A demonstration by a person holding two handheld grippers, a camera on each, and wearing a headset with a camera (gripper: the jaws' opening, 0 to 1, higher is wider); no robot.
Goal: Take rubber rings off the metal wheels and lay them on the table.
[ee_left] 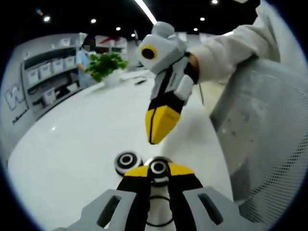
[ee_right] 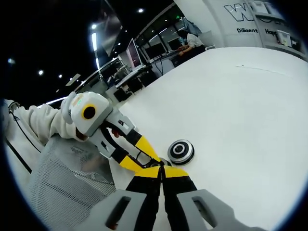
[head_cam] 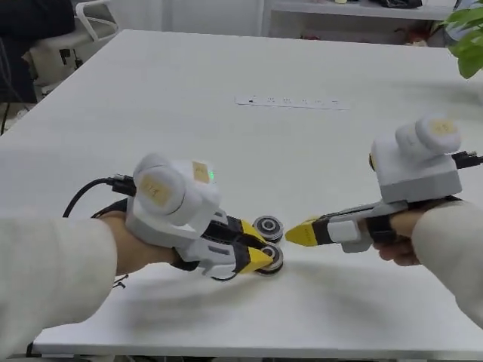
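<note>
White tabletop [head_cam: 226, 128] spreads broad and bare; close to its front edge lie two metal wheels, side by side. The held wheel [head_cam: 272, 259] sits between the yellow tips of the left gripper [head_cam: 256, 245], whose jaws are drawn in narrow against its sides. The free wheel [head_cam: 268, 226] lies flat just beyond it, dark band around its rim, touched by nothing.

The left hand [head_cam: 139, 245] grasps its tool low over the table, pointing right. The right hand [head_cam: 400, 234] aims the right gripper [head_cam: 303, 232] leftward, tip dipped; its jaws are pressed together on nothing, near the wheels yet apart from them.

Open room lies on all sides; a white power strip [head_cam: 292, 102] rests well apart at mid-table; a plant [head_cam: 464, 38] stands at the far right corner.

In the left gripper view a big "W" [ee_left: 14, 96] marks the wall; in the right gripper view a wall word [ee_right: 248, 30] seems to read "Diligent".
</note>
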